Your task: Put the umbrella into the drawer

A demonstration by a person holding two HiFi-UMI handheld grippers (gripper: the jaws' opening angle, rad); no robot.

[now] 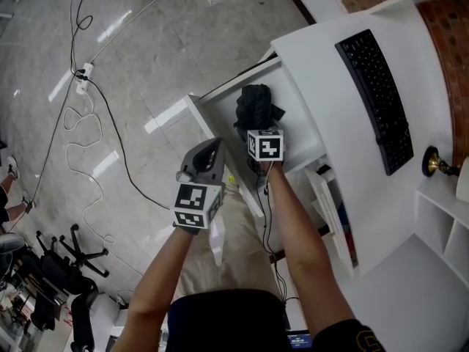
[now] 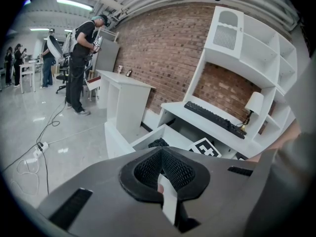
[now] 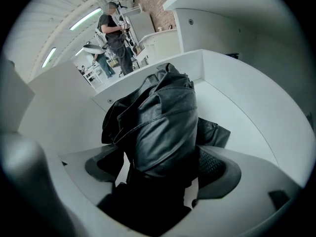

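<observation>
A folded black umbrella (image 1: pixel 256 107) lies in the open white drawer (image 1: pixel 296 120) under the desk. My right gripper (image 1: pixel 261 132) reaches down into the drawer at the umbrella's near end. In the right gripper view the umbrella (image 3: pixel 163 117) lies between the jaws of that gripper (image 3: pixel 163 171); the left pad stands clear of it with white drawer floor showing in the gap, so the jaws are open. My left gripper (image 1: pixel 212 145) hovers shut just outside the drawer front, over the floor, holding nothing. From the left gripper (image 2: pixel 163 157) the umbrella (image 2: pixel 158 143) shows as a dark lump inside the drawer.
A black keyboard (image 1: pixel 378 97) lies on the white desk (image 1: pixel 322 57) above the drawer, with a brass lamp base (image 1: pixel 435 164) at its right. White shelves stand at the far right. Cables (image 1: pixel 91 134) and a power strip (image 1: pixel 82 76) trail over the floor. People (image 2: pixel 81 58) stand far off.
</observation>
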